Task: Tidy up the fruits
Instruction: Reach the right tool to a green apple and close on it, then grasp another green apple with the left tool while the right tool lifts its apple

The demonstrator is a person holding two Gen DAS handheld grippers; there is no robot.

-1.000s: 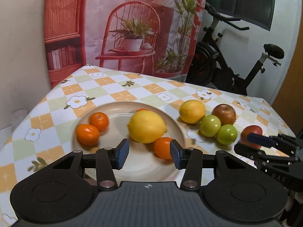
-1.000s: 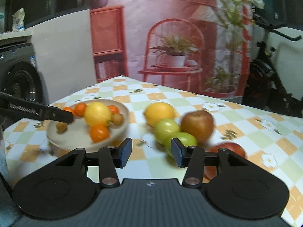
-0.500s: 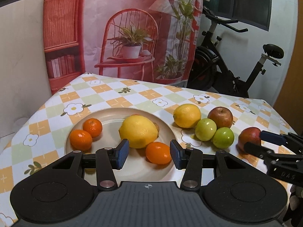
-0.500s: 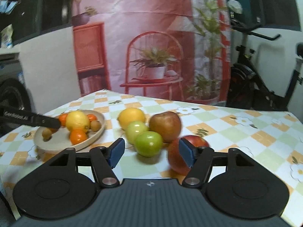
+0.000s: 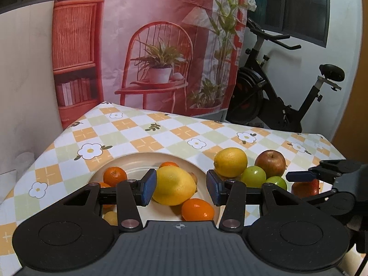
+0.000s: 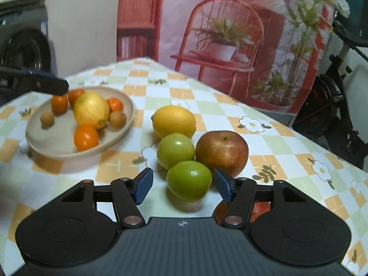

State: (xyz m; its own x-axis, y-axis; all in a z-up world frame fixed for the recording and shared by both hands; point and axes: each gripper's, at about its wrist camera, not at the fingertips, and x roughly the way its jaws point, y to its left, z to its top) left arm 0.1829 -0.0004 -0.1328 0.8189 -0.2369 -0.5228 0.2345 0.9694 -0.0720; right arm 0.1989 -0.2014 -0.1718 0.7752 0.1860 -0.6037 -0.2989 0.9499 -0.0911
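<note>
Right tongs [image 6: 182, 185] just closing, parted around green fruit [image 6: 189, 180], no contact; smooth, firm, rolls: grip mid-girth. Left tongs [image 5: 181, 189] parted, empty.

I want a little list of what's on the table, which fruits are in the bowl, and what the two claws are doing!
table: checkered flower tablecloth
bowl: beige bowl, on the cloth
in the bowl: big lemon, small oranges, two small brown fruits
outside the bowl: second lemon, two green apples, brownish-red apple, red apple
left claw: open, over the bowl, holding nothing
right claw: open, its jaws have just been closing; the near green apple sits between them, untouched
</note>
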